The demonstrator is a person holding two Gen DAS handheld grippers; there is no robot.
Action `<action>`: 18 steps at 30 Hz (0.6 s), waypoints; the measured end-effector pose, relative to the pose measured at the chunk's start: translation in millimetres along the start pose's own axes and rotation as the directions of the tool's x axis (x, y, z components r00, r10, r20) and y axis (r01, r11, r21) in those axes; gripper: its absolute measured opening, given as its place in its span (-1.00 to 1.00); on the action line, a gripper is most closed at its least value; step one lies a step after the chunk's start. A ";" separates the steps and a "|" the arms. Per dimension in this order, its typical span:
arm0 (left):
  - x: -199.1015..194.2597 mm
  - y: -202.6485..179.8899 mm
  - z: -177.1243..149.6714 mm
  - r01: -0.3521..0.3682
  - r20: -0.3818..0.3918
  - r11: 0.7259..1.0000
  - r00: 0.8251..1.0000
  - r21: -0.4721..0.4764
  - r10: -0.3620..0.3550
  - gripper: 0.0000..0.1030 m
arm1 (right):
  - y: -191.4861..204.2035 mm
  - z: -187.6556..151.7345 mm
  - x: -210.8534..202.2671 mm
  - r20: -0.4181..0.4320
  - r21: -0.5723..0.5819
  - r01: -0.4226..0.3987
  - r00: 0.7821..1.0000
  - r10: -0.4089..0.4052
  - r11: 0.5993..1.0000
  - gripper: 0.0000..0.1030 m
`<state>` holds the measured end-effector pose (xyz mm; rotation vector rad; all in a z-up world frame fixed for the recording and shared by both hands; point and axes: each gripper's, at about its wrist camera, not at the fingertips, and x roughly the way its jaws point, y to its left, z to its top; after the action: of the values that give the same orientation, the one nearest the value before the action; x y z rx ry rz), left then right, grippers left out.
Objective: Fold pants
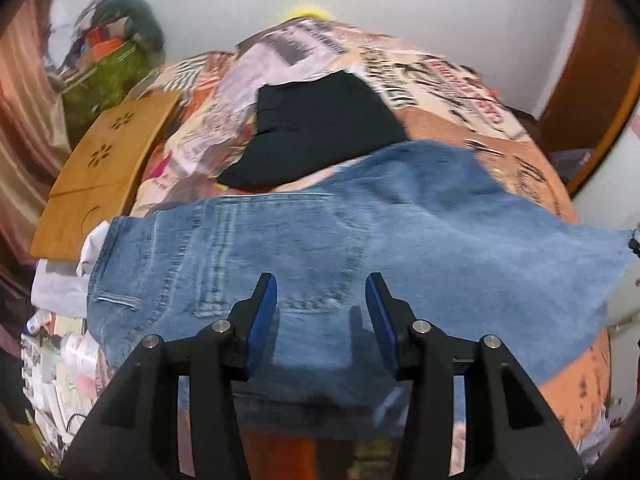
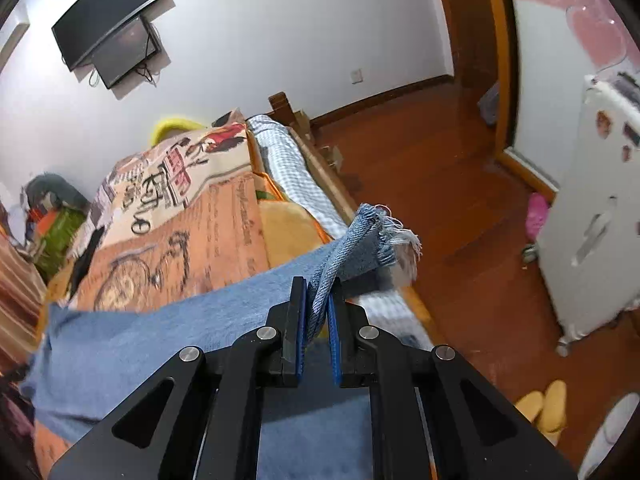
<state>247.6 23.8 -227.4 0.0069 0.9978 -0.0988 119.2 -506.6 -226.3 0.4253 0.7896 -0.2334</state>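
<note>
On the far left we see a brown wooden board (image 1: 106,168) leaning by the bed, with a green bag (image 1: 108,76) behind it. Next to it, farther up the bed, a black piece of clothing (image 1: 320,128) lies flat on the printed blanket (image 1: 460,96).

In front of that are our blue jeans (image 1: 320,240). They lie across the bed, with the waist and pocket end on the left and the legs running off to the right. Our left gripper (image 1: 321,312) hangs just over the pocket part. Its blue fingers are spread wide and hold nothing.

Going right, the legs of the jeans stretch out to our right gripper (image 2: 321,304). It is pinched tight on the frayed hems (image 2: 384,236) at the ends of the legs, and lifts them a little off the bed. Past it are the edge of the bed, the red wooden floor (image 2: 440,184) and a white fridge (image 2: 592,208).

We think the next job is to bring the hems over to the waist. Here is what could go wrong. Only one gripper holds the jeans, so if we pull too hard the whole thing may slide. The bunched cloth might slip out of the pinch. The jeans are near the bed's edge, so they could droop down toward the floor.
</note>
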 end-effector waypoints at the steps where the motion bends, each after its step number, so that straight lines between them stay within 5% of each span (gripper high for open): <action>1: -2.8 -6.3 -2.9 0.009 -0.001 1.000 1.000 0.018 -0.009 -0.10 | -1.9 -5.8 -2.1 -0.004 0.002 0.009 1.000 -0.009 1.000 -0.83; 10: 16.6 -28.6 -26.9 0.028 -0.081 0.998 0.996 0.059 -0.023 -0.09 | -27.7 -65.2 20.2 -0.119 0.102 0.039 0.993 -0.026 0.994 -0.83; 18: 20.3 -26.0 -34.6 0.040 -0.069 0.999 0.997 0.026 -0.038 -0.08 | -42.6 -92.3 31.9 -0.162 0.186 0.045 0.987 -0.015 0.981 -0.82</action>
<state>227.3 -2.0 -262.2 0.0159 1.0647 -0.1485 67.1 -504.2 -319.3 0.6178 0.9352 -0.3070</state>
